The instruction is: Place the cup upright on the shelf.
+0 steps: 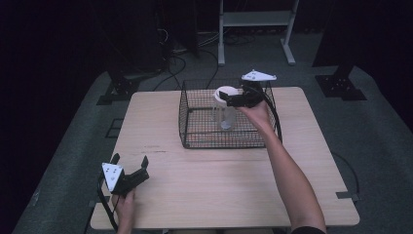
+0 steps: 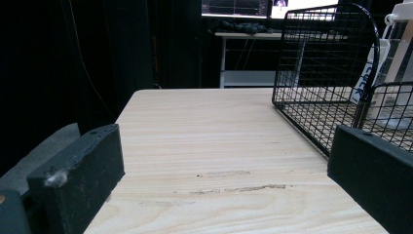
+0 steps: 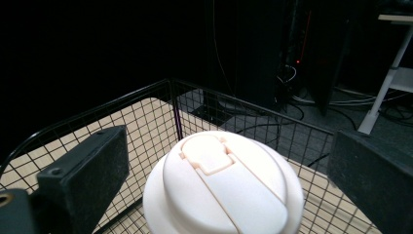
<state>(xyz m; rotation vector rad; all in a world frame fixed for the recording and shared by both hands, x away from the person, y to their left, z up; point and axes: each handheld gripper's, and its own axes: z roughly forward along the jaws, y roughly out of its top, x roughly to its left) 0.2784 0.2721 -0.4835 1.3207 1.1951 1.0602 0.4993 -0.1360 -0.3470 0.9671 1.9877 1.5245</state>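
Black tongs (image 1: 129, 170), grey triangular plates, trailing cables.

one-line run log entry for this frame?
right gripper: open, jaws either side of bottle lid | bottle: upright in wire basket | left gripper: open, idle over table

Clear plastic bottle (image 1: 225, 111) with a broad white flip-top lid (image 3: 221, 195), stood upright inside the black wire basket (image 1: 195, 139), toward its right half, base on the basket's mesh floor. See-through body, pale and nearly colourless, showing the mesh behind it. Lid round and domed, wider than the body, with a raised hinged flap across the middle, flap closed. Seen again at the far right of the left gripper view, behind the basket's wire wall, with a printed label on its side, lettering too small to read. Lid at about rim height of the basket. Basket itself rested on the far middle of the wooden table.
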